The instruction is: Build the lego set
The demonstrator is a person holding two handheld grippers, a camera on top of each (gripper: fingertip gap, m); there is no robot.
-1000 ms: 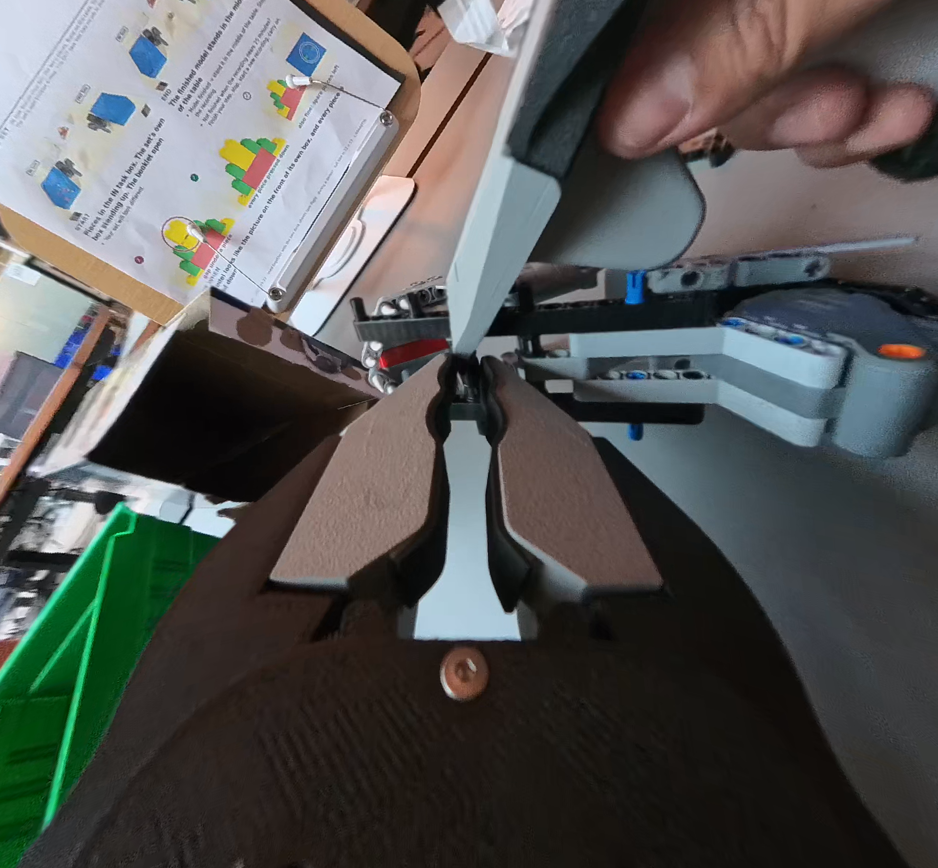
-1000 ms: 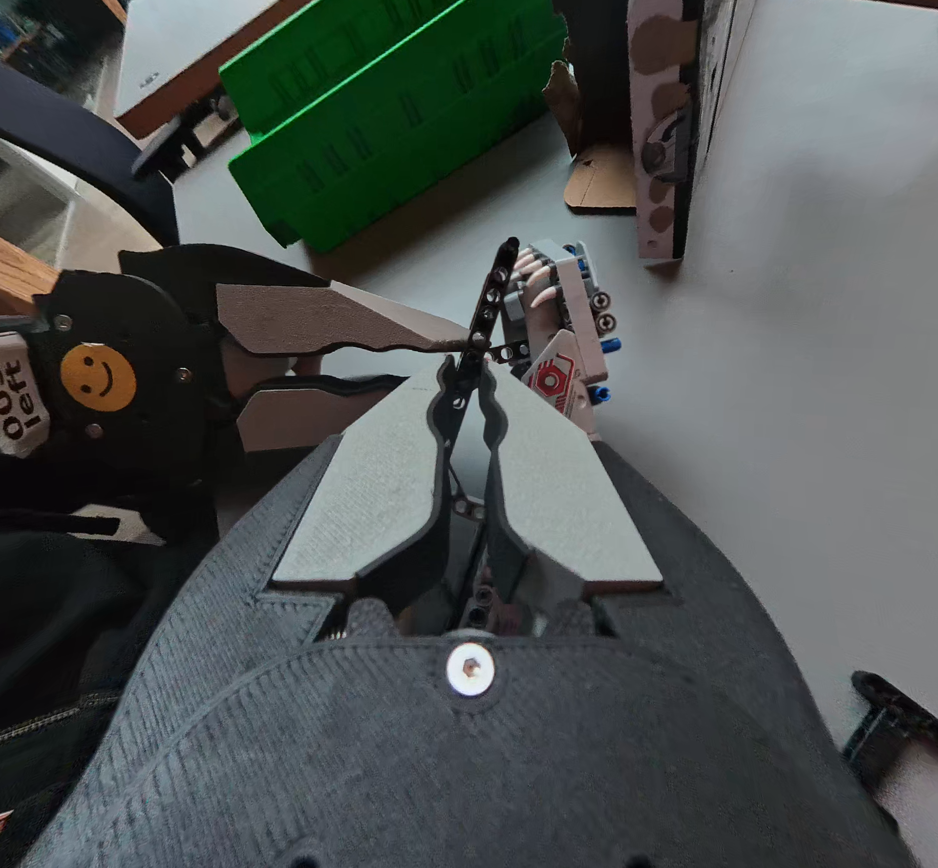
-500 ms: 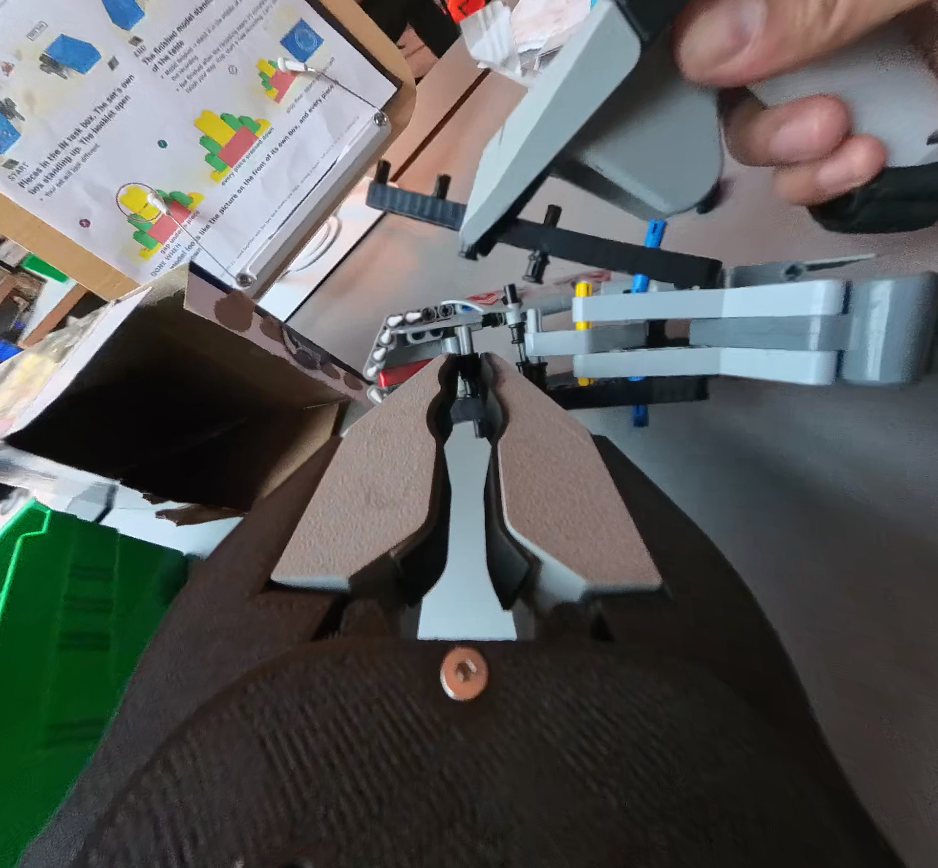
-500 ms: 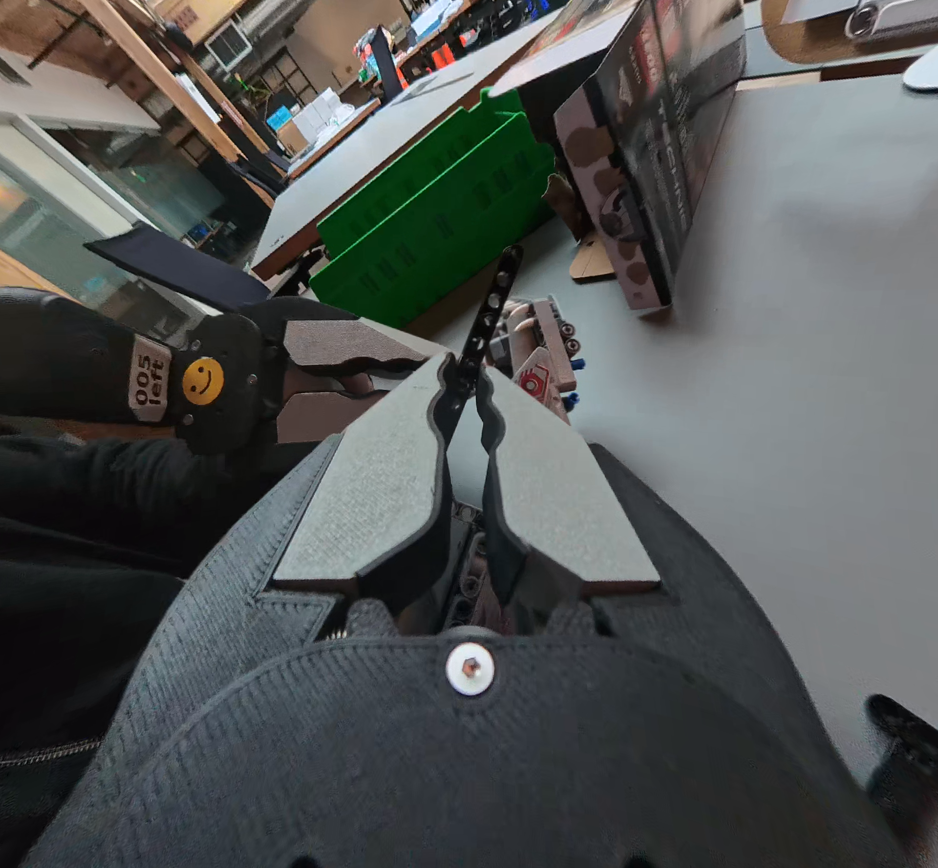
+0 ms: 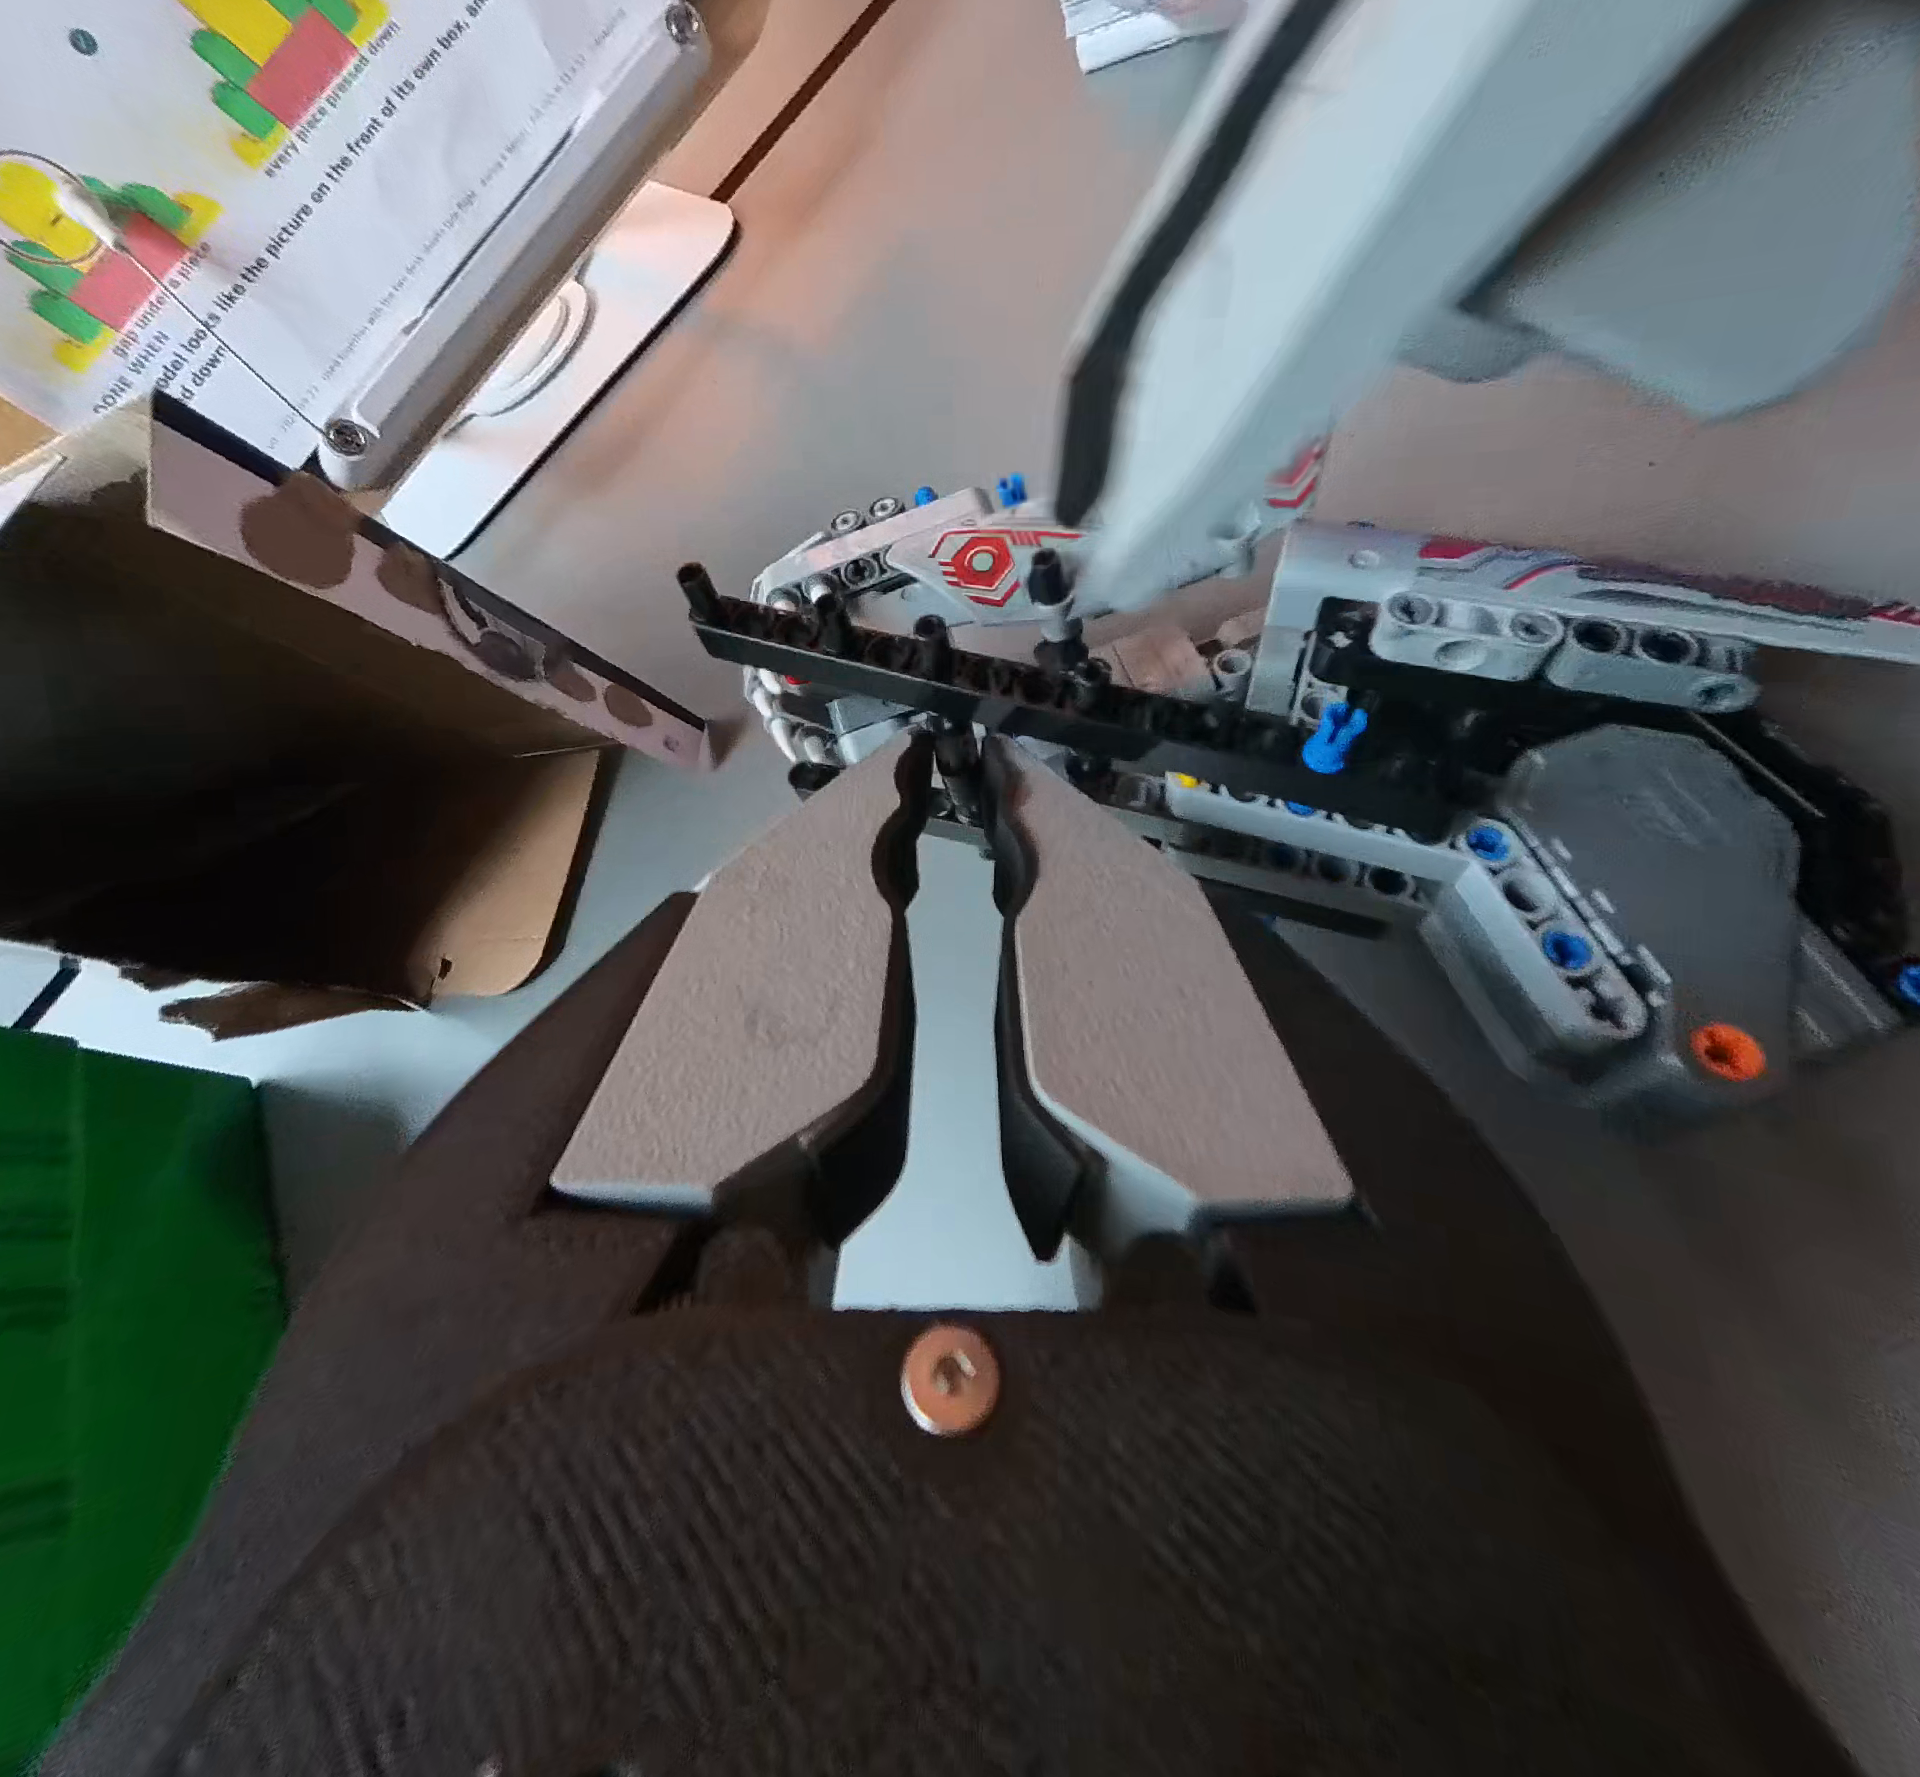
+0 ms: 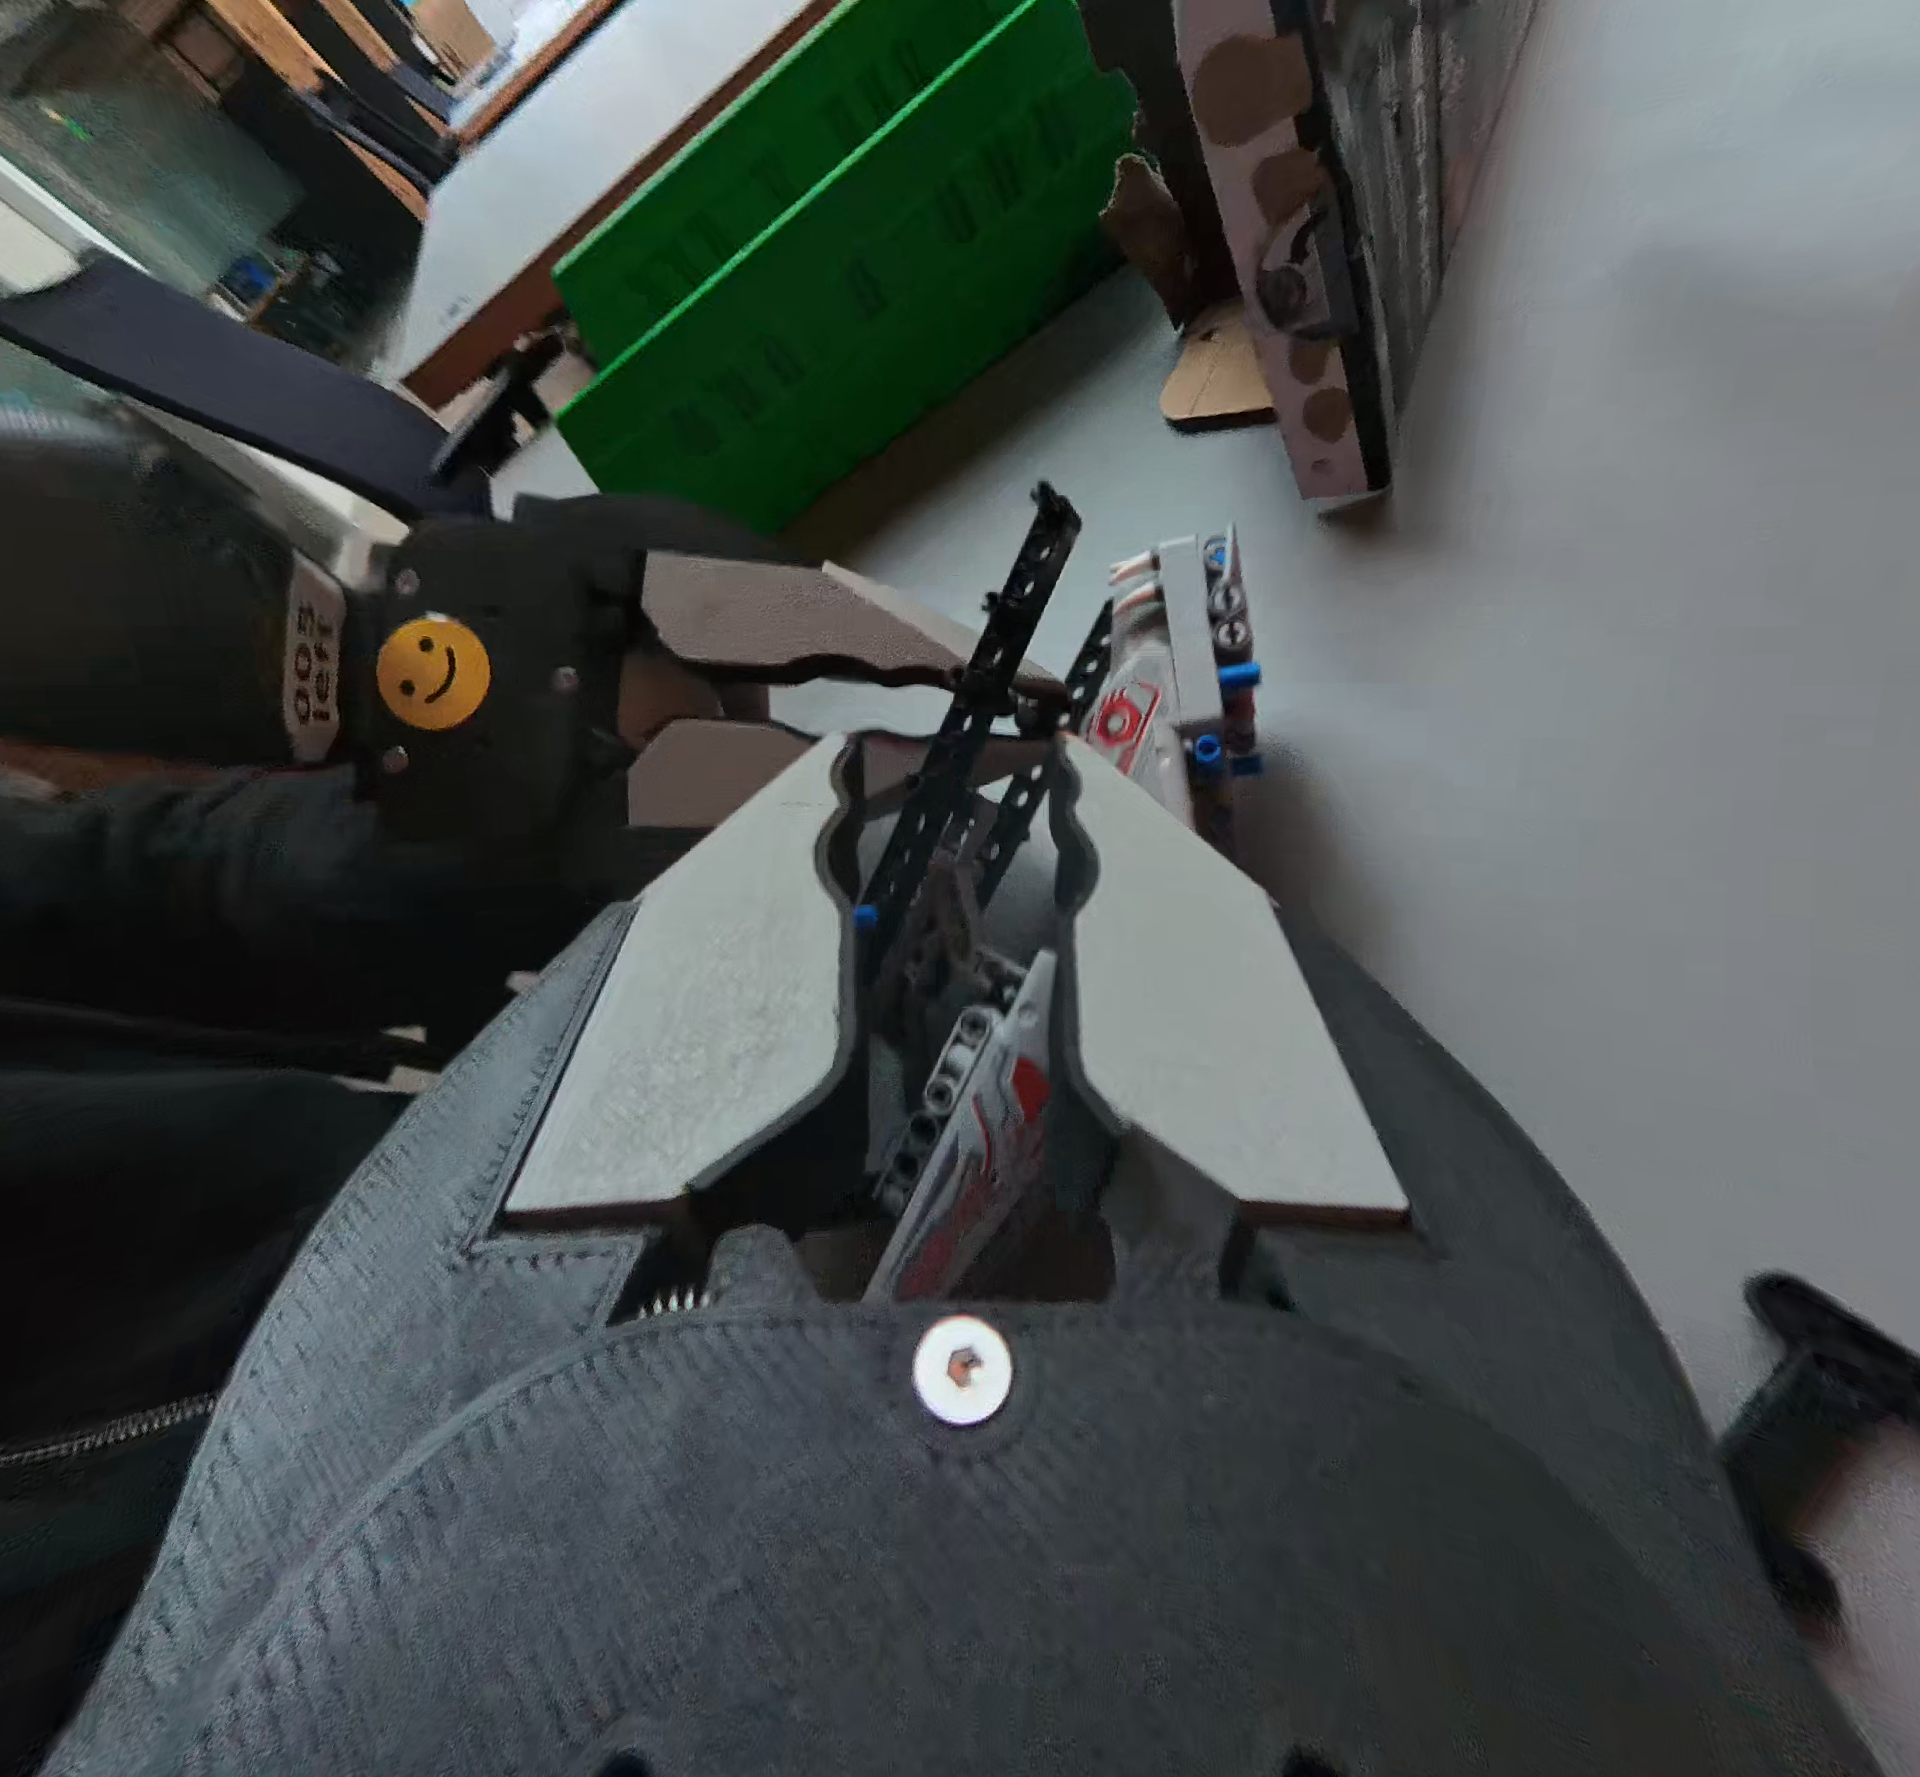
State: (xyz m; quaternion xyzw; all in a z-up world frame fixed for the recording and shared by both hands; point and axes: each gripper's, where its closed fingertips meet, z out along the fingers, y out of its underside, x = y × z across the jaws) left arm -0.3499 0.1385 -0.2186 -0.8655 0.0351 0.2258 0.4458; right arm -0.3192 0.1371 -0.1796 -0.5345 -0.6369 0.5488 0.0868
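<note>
Centre of the left wrist view: left gripper (image 5: pixel 957 759) has its tips nearly together, pinched on a small black pin at the near edge of the lego model (image 5: pixel 1226 719). Right gripper (image 6: pixel 954 771) stands with its fingers spread, straddling the long black beam (image 6: pixel 997 678) and the model's body; contact with the pads looks likely but blur makes it hard to confirm. In the left view that gripper comes in from the upper right, its grey fingers (image 5: pixel 1247 273) coming down onto the red-printed white panel (image 5: pixel 977 564). Model sits on the grey table (image 6: pixel 1610 792), mid-frame: grey beams, black beams, blue pins, a grey motor block (image 5: pixel 1662 906) with an orange hub at right. Cardboard box (image 5: pixel 312 688) is just beside the model at left; green bin (image 6: pixel 831 252) is farther back at upper left of the right view. Clipboard with instruction sheet (image 5: pixel 312 117) at upper left. Open table to the right of the model.
</note>
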